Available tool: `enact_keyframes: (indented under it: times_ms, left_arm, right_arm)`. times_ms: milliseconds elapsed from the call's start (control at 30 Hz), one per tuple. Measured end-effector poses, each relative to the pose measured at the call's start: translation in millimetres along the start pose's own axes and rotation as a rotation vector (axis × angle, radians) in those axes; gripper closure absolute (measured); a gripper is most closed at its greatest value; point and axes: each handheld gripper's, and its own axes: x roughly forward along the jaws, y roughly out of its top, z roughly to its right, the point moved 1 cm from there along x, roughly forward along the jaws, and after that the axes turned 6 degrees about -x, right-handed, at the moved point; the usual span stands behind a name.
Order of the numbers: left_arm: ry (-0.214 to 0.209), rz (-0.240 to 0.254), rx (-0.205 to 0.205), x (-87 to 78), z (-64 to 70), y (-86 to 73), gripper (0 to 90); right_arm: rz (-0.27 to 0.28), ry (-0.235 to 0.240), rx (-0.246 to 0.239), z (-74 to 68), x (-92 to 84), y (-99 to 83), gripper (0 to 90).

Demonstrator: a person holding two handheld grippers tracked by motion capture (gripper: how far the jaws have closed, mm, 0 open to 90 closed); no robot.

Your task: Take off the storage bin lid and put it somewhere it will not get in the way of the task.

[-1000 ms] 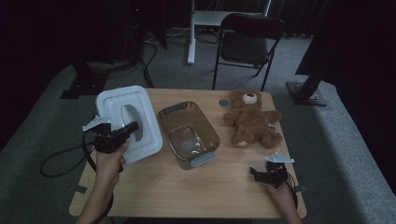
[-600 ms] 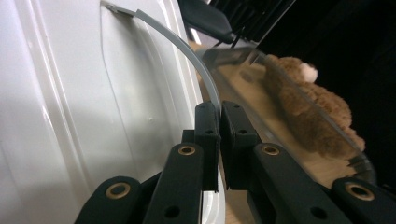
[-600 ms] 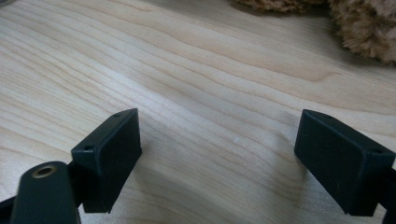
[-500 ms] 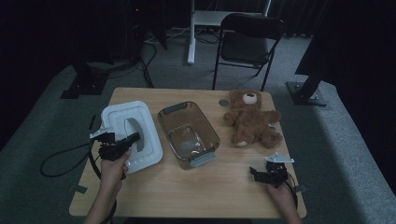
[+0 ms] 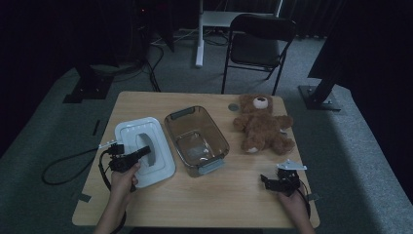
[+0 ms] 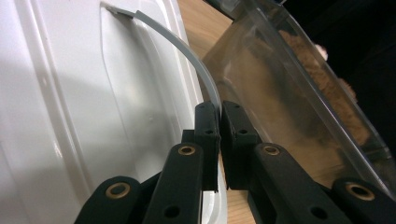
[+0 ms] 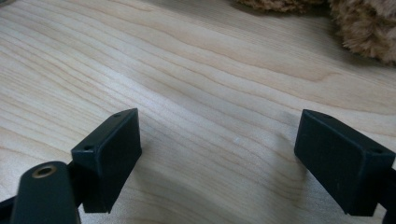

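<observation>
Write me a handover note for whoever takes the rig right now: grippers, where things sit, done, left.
Left gripper: shut on the grey handle of the white lid, which lies on the table to the left of the clear bin.
Right gripper: open, holding nothing, low over bare wood near the teddy bear.
Done: lid is off the bin and set beside it; the bin looks empty.
Left: probably let go of the handle, then put the bear in the bin and refit the lid.
</observation>
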Motion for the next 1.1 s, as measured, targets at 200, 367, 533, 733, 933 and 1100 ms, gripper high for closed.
enact_keyframes:
  times_ms: [200, 367, 533, 733, 933, 1100]
  left_arm:
    - [-0.026, -0.020, -0.091, 11.2, -15.7, -2.8, 86.1]
    - [-0.018, -0.035, -0.147, 21.1, -29.6, -5.3, 84.2]
    - [-0.029, -0.049, -0.196, 27.6, -38.3, -9.6, 83.0]
    - [-0.056, -0.056, -0.183, 32.0, -38.2, -10.8, 71.1]
    - [-0.024, -0.045, -0.087, 31.0, -27.3, -9.4, 52.0]
    - [0.079, -0.036, 0.025, 26.9, -19.9, -8.0, 44.6]
  right_arm:
    - [0.000, 0.000, 0.000, 0.0, 0.0, 0.0, 13.8]
    - [0.000, 0.000, 0.000, 0.0, 0.0, 0.0, 13.8]
    - [0.000, 0.000, 0.000, 0.0, 0.0, 0.0, 13.8]
    - [0.000, 0.000, 0.000, 0.0, 0.0, 0.0, 13.8]
    - [0.000, 0.000, 0.000, 0.0, 0.0, 0.0, 13.8]
    - [0.000, 0.000, 0.000, 0.0, 0.0, 0.0, 13.8]
